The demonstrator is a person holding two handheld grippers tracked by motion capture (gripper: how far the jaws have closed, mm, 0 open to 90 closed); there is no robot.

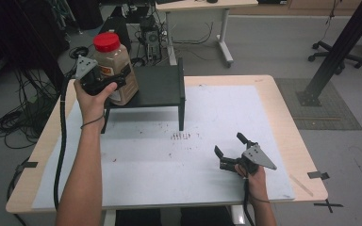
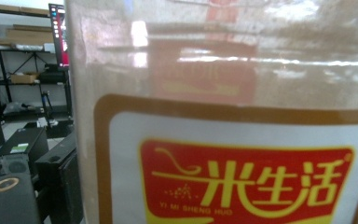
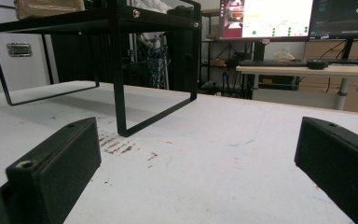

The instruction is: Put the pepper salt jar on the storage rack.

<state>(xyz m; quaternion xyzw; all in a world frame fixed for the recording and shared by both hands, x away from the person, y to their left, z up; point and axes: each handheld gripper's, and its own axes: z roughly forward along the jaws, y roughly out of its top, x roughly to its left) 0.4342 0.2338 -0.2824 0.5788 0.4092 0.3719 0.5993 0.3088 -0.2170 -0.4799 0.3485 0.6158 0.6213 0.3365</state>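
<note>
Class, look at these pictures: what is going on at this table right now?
A person works at a table with a gripper in each hand. The left gripper is at a big jar with a red lid that stands upright on the left end of a black rack. Its jaws sit either side of the jar; whether they press on it cannot be told. The right gripper rests low near the table's front right, jaws wide apart with nothing between them.

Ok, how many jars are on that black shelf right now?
1. A red-lidded jar of tan grains stands at the left end of the black shelf, with the left gripper around it. The space under the shelf looks bare.
</note>
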